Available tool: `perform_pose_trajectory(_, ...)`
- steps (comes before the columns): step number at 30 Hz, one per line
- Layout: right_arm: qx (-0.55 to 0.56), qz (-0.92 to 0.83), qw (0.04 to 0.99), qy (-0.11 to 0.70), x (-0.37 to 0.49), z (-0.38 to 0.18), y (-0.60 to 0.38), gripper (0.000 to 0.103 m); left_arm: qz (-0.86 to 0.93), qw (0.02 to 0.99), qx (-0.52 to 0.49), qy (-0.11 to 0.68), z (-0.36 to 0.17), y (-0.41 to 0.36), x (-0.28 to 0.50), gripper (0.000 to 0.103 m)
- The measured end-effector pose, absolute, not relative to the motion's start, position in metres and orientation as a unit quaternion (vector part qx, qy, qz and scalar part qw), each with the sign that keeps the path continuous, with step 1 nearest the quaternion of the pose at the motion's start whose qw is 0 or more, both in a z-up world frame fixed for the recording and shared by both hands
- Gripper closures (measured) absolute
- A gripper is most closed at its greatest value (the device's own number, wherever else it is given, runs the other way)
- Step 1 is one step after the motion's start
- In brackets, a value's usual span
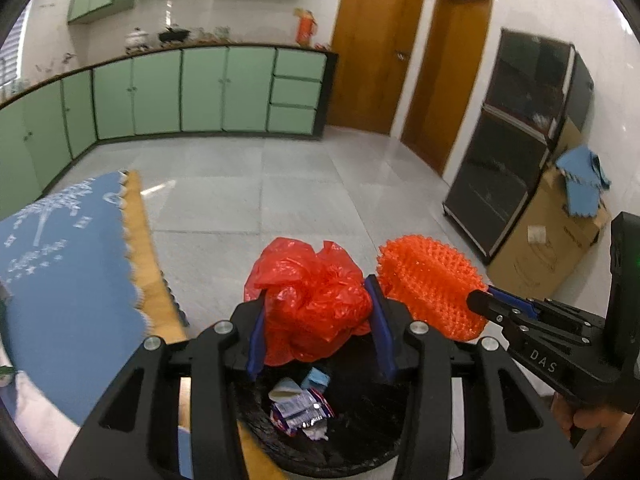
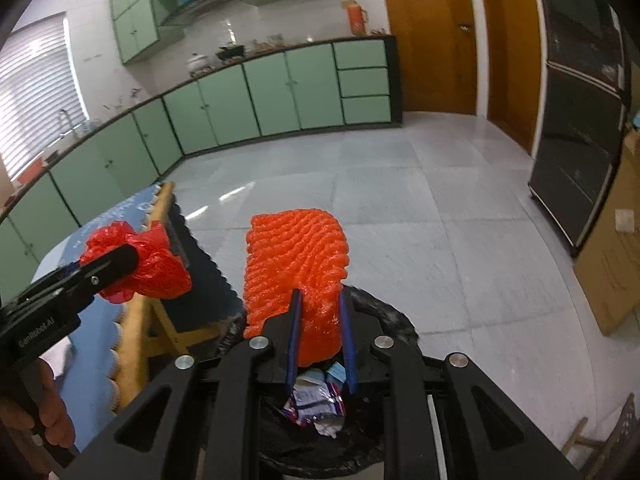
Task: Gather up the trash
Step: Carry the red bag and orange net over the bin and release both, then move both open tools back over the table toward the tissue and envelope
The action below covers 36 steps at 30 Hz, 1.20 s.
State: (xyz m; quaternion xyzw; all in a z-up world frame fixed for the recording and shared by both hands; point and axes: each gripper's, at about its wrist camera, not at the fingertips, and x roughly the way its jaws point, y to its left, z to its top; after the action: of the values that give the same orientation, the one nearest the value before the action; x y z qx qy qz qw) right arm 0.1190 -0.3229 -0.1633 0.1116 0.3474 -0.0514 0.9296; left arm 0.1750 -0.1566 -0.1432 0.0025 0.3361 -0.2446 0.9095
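A crumpled red plastic bag [image 1: 308,280] sits between the blue pads of my left gripper [image 1: 316,292], which is shut on it. My right gripper [image 2: 320,294] is shut on an orange foam net sleeve [image 2: 296,248] that sticks out ahead of its fingers. Both hang just above a bin with a black liner [image 2: 384,316], side by side. In the bin lie crumpled snack wrappers [image 2: 316,400]. The left wrist view has the orange net [image 1: 428,280] and right gripper [image 1: 480,300] at its right. In the right wrist view, the red bag [image 2: 156,264] and left gripper [image 2: 120,260] appear at the left.
A wooden table with a blue scalloped cloth [image 1: 68,264] stands just left of the bin. A cardboard box [image 1: 552,240] and a black glass cabinet [image 1: 516,128] line the right wall. Green kitchen cabinets [image 2: 280,88] and wooden doors [image 1: 376,48] are across the grey tiled floor.
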Motion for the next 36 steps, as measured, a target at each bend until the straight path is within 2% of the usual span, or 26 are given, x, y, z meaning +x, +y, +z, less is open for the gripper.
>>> perform_pose_trajectory(3,0.116,-0.064,0.922,0.363,0.12,-0.178,-0.334,0.08,-0.251,0.902,0.01,0.351,-0.153,-0.167,0.176,0.051)
perform_pose_trajectory(7,0.12,-0.079,0.915,0.377,0.122,-0.19,-0.341,0.066,-0.258,0.897,0.012,0.359,-0.157,-0.17,0.177,0.038)
perform_pose_trajectory(15,0.12,-0.078,0.916,0.374,0.121,-0.189,-0.337,0.054,-0.245,0.906,-0.005,0.344,-0.141,-0.149,0.17,0.036)
perform_pose_trajectory(17,0.117,-0.07,0.92,0.367,0.121,-0.181,-0.329,0.051,-0.231,0.914,-0.01,0.332,-0.132,-0.131,0.166,0.035)
perform_pose_trajectory(20,0.114,-0.054,0.926,0.355,0.125,-0.169,-0.317,0.04,-0.201,0.928,-0.018,0.312,-0.115,-0.1,0.158,0.032)
perform_pose_trajectory(26,0.101,0.023,0.939,0.329,0.138,-0.14,-0.258,0.029,-0.101,0.953,-0.028,0.283,-0.098,-0.017,0.129,0.028)
perform_pose_trajectory(36,0.052,0.192,0.93,0.31,0.148,-0.134,-0.126,0.026,0.045,0.952,-0.055,0.299,-0.113,0.096,0.071,0.027)
